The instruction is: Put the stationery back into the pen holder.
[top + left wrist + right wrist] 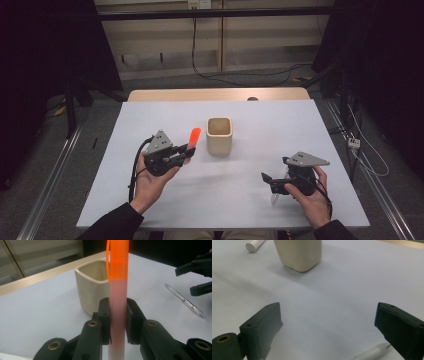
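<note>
My left gripper (186, 152) (117, 315) is shut on a marker (194, 137) (118, 290) with an orange cap and a pale body. The marker stands upright between the jaws, just left of a cream square cup (220, 135) (91, 287) (298, 253). My right gripper (269, 184) (329, 327) hangs open near the front right of the table with nothing between its jaws. A clear pen (274, 198) (185, 302) (372, 353) lies on the table under it. The marker's white end (255, 245) shows left of the cup in the right gripper view.
The white table (260, 120) has a wooden strip along its far edge (215, 94). Bare tabletop lies between the cup and the right gripper. Dark frames and cables stand beyond the table.
</note>
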`<act>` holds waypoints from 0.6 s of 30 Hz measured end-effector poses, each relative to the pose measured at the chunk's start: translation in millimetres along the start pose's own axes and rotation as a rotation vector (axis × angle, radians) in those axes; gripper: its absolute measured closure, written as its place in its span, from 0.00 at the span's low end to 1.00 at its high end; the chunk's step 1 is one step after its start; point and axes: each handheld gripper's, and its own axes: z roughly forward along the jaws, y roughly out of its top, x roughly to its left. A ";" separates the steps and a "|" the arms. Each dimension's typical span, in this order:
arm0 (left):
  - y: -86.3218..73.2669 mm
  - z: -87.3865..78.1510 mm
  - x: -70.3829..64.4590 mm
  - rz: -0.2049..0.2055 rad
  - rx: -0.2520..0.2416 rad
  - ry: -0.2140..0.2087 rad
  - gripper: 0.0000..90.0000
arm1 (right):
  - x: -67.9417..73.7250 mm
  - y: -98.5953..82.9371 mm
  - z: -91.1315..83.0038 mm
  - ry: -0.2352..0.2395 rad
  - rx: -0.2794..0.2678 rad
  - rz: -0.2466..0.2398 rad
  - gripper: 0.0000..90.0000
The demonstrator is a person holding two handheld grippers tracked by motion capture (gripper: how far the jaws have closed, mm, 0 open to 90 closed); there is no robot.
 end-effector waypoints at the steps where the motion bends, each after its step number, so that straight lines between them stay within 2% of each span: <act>1: 3.1 0.0 1.0 -0.001 0.006 -0.004 0.86 | -1.7 -1.3 -1.5 -0.011 0.001 0.009 0.07; 3: 9.1 -0.8 3.6 -0.021 0.006 -0.011 0.86 | -7.0 -4.5 -4.8 -0.018 0.000 0.024 0.07; 8: 23.7 -3.8 8.6 -0.018 -0.019 0.006 0.86 | -14.0 -12.3 -11.3 -0.049 -0.010 0.036 0.07; 10: 29.4 -3.3 10.2 -0.032 -0.034 -0.003 0.86 | -15.0 -15.9 -13.5 -0.055 -0.013 0.032 0.07; 18: 45.6 4.0 15.2 -0.017 -0.051 0.029 0.86 | -16.4 -26.6 -21.0 -0.051 -0.021 0.014 0.06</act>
